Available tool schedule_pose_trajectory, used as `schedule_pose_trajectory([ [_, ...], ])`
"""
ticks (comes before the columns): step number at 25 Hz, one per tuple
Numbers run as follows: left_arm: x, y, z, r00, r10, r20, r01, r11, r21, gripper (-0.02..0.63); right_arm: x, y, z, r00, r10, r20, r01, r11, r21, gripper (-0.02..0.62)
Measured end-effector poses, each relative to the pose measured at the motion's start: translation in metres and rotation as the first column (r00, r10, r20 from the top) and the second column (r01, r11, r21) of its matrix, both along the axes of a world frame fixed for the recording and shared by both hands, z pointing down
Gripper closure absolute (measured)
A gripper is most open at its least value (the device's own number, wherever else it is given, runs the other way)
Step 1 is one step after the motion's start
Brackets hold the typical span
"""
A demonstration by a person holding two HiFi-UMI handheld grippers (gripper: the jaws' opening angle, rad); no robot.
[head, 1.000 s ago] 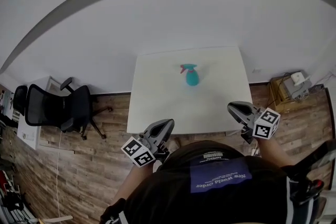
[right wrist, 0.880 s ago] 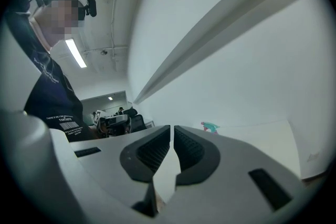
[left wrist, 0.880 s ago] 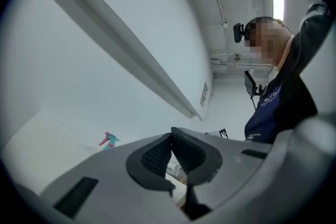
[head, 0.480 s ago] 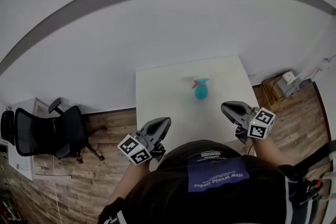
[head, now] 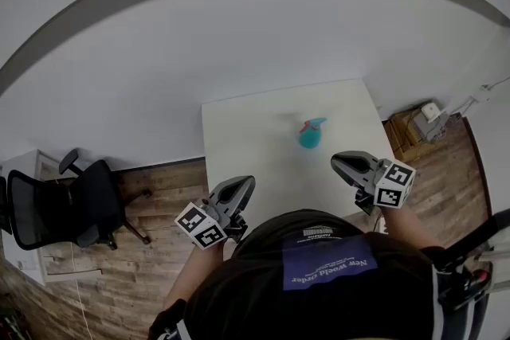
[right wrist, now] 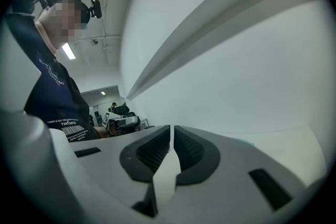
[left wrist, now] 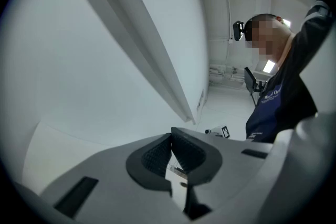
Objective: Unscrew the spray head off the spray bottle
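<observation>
Fingers (left wrist: 152, 157) of the left gripper (left wrist: 171, 134): ribbed dark pads closed tip to tip, with nothing between them and nothing touched. Fingers (right wrist: 149, 152) of the right gripper (right wrist: 171, 127): likewise drawn together at the tips, holding nothing. Both grippers are held by the person at the near side of the white table (head: 239, 139), the left one toward the near-left corner and the right one toward the near-right, each showing its marker cube. Spray bottle (head: 308, 139): teal body, standing on the table right of centre and toward the far half. Its spray head (head: 306, 126), teal with a pink part, is still on top. The bottle is well apart from both grippers and nearer the right one. Bare tabletop lies on every side of the bottle. The table's far edge meets the pale wall (head: 239, 44). Its left edge borders the wood floor (head: 159, 195), with a black office chair (head: 80, 203) standing well off to the left. Beyond the right edge, a small wooden box (head: 422, 119) sits on the floor near the wall.
</observation>
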State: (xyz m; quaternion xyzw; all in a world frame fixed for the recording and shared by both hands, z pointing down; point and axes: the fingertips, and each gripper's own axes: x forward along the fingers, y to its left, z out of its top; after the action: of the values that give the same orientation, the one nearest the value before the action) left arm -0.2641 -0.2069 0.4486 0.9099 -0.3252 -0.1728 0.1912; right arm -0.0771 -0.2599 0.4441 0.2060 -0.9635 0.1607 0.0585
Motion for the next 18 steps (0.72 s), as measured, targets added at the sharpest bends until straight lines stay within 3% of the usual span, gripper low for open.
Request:
schedule_pose_trajectory([
  [6,0.019,-0.017,0.004,1.0,-0.018,0.017,0.019,1.0,-0.017,0.603,0.01,-0.022,0.005,0.998,-0.049,0.026,0.05,0.999,-0.017,0.597],
  [13,0.096,-0.072,-0.003,0.994,-0.097,0.048,0.1,0.993,-0.065,0.602,0.07,-0.087,0.021,0.985,-0.161,0.056,0.164,0.985,-0.051,0.595],
  [18,0.142,-0.094,0.002,0.985,-0.115,0.125,0.129,0.986,-0.104,0.602,0.1,-0.114,0.036,0.969,-0.223,0.101,0.23,0.972,-0.056,0.595],
])
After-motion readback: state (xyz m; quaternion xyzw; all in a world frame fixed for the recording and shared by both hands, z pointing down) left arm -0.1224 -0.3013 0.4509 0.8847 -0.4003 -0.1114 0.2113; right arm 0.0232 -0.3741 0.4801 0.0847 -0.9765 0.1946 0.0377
